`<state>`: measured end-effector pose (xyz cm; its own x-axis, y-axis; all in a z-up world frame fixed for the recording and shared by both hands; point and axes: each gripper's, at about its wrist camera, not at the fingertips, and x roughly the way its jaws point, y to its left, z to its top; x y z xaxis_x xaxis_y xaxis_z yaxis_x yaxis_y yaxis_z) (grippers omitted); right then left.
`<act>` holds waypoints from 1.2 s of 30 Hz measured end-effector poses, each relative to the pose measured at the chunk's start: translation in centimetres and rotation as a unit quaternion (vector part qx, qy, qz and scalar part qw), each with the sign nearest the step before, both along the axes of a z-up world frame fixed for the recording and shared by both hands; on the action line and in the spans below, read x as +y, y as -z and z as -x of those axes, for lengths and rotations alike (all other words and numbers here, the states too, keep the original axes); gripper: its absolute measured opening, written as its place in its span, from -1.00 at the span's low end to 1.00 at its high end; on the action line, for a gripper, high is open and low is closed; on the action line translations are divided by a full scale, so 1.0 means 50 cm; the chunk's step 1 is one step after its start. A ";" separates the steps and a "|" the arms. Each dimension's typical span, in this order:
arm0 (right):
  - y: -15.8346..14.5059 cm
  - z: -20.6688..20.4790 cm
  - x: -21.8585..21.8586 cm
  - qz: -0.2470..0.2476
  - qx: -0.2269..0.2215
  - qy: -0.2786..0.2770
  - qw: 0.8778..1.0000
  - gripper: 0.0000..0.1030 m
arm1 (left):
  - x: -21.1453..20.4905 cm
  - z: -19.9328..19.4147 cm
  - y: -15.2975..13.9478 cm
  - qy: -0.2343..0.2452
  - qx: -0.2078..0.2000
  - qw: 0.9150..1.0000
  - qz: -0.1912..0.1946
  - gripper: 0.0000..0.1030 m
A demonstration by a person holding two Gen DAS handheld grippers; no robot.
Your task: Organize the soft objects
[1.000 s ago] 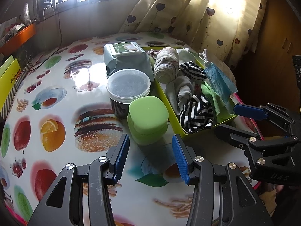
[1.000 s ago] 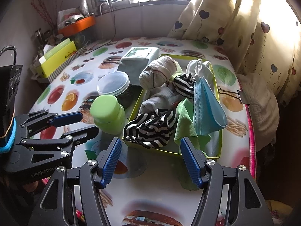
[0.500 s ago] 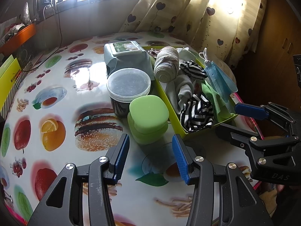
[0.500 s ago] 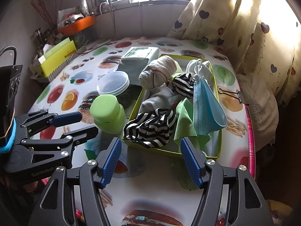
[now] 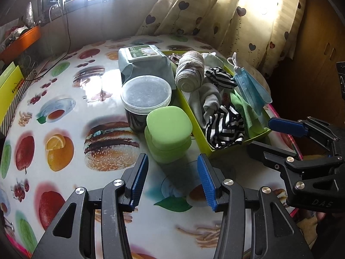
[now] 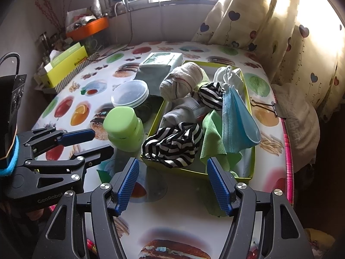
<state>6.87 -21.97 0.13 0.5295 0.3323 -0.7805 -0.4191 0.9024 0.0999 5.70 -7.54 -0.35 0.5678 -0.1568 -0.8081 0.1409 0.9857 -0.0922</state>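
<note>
A lime-green tray [image 6: 247,86] [image 5: 256,135] on the table holds soft things. In it lie a rolled beige sock [image 6: 183,79] [image 5: 189,73], a white sock [image 6: 183,112], two black-and-white striped cloths [image 6: 172,143] [image 6: 210,95] and a green cloth [image 6: 212,133]. A blue face mask [image 6: 237,116] [image 5: 250,88] hangs over the tray's right side. My left gripper [image 5: 172,179] stands open over the table just in front of a green lidded jar [image 5: 168,129]. My right gripper [image 6: 172,185] is open in front of the tray's near wall, with nothing between its fingers.
A clear round tub [image 5: 146,95] and a wet-wipes pack [image 5: 144,60] stand left of the tray. A binder clip [image 6: 269,106] lies at the table's right edge beside a curtain [image 6: 280,32]. A yellow box [image 6: 66,64] and an orange tray [image 6: 88,28] are at the far left.
</note>
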 end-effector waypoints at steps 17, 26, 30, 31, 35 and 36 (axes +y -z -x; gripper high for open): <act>0.002 0.001 0.001 0.001 -0.001 0.000 1.000 0.28 | -0.002 -0.002 0.005 0.001 0.003 1.000 -0.002 -0.06; 0.001 0.001 0.002 0.002 0.000 0.000 1.000 0.28 | -0.002 -0.002 0.007 0.001 0.004 1.000 -0.001 -0.06; 0.002 0.001 0.003 0.002 0.000 0.000 1.000 0.28 | -0.002 -0.002 0.008 0.000 0.004 1.000 0.000 -0.06; 0.001 0.001 0.003 0.002 0.000 0.000 1.000 0.28 | -0.001 -0.003 0.009 0.000 0.004 1.000 0.001 -0.06; 0.001 0.001 0.002 0.002 -0.001 0.000 1.000 0.28 | 0.000 -0.003 0.009 0.001 0.005 1.000 0.001 -0.06; 0.000 0.000 0.004 0.002 -0.001 0.000 1.000 0.28 | 0.000 -0.003 0.009 0.001 0.004 1.000 0.001 -0.06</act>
<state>6.85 -21.77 0.11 0.5305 0.3287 -0.7814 -0.4188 0.9031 0.0955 5.83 -7.55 -0.81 0.5603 -0.1596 -0.8128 0.1415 0.9853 -0.0959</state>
